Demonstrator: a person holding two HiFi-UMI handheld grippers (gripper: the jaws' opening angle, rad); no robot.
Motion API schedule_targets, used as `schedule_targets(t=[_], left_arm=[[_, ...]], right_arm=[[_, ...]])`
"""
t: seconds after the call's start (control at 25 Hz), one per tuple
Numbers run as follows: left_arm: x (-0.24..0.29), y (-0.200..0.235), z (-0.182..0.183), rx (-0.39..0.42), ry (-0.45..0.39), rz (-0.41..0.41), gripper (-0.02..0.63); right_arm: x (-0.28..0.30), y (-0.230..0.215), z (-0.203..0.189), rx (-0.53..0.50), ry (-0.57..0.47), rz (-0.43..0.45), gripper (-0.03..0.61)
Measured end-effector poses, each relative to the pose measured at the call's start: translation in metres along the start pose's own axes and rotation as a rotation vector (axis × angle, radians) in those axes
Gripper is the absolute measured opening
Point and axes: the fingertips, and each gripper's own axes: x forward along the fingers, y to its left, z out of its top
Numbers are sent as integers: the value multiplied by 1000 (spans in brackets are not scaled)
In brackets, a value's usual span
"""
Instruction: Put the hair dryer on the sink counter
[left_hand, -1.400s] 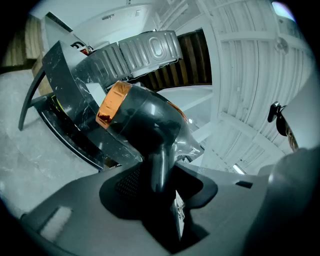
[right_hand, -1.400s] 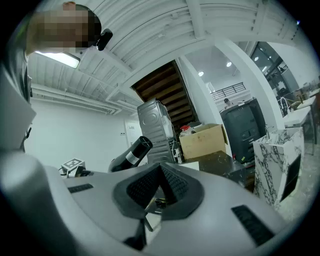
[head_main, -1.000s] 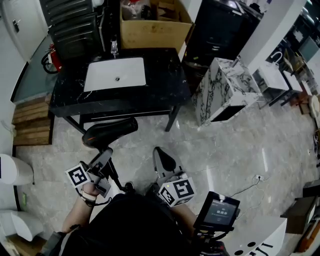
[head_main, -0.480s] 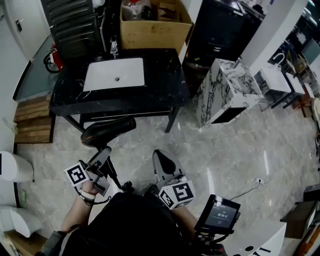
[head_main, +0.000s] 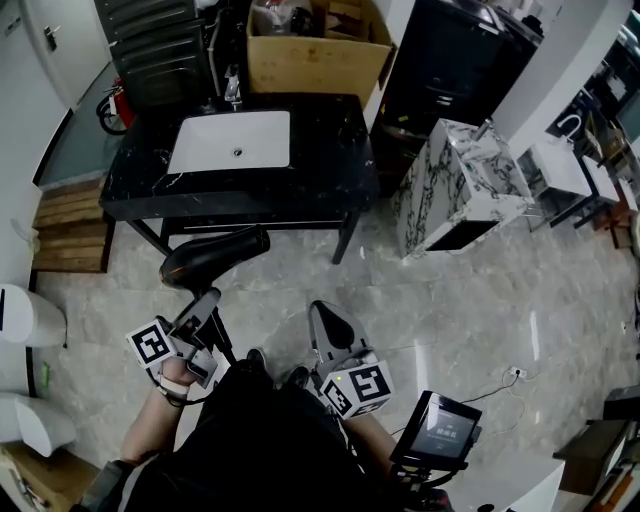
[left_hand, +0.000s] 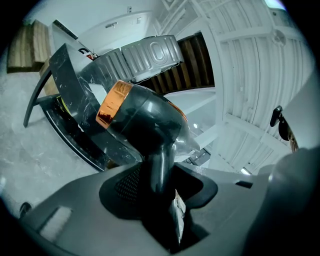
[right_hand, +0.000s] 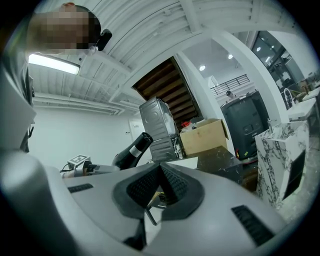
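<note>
We've got the hair dryer (head_main: 215, 255) up in the air w/ the left gripper (head_main: 205, 305): its fingers (left_hand: 122, 187) are clamped on the handle (left_hand: 159, 170), one per side, handle running down btwn them. The dryer's body sits above the grip; in the head view the barrel lies roughly level, narrow end to the right, rounded end to the left. An orange band (left_hand: 111, 105) rings one end of the barrel. It isn't on the desk (head_main: 335, 165): it hangs over the floor (head_main: 450, 300) just in front of the desk's front edge, nearer the front-left corner, by the left front leg (head_main: 148, 242).

The right gripper (head_main: 322, 312) is low, close to our body & right of the left one, w/ nothing in it; its fingers (right_hand: 142, 187) are pressed together at the tips. Each gripper's marker cube (head_main: 358, 385) faces up toward the head cam.

Desk is black, marble-look, w/ a white sink (head_main: 230, 142) set in its left half & a faucet (head_main: 233, 90) at the back edge behind the basin. A cardboard box (head_main: 315, 60) stands behind the desk's back-right corner. Right of the desk, apart from it, we see a white veined cabinet (head_main: 455, 190). Left of the desk, wooden planks (head_main: 70, 225) lie on the floor, & a red fire extinguisher (head_main: 118, 105) sits near the back-left corner. A small screen (head_main: 440, 428) shows at lower right, by our right arm.
</note>
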Motion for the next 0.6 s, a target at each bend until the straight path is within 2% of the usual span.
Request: schedule_targets(t=[0.28,0.6], left_arm=[[26,8,13,-7,18,-5,176],[84,30,49,-11,69,-47,176]], right_arm=[[16,-16,-7,24,29,-9,-5],[66,-48,4,-2,45,-70,-5]])
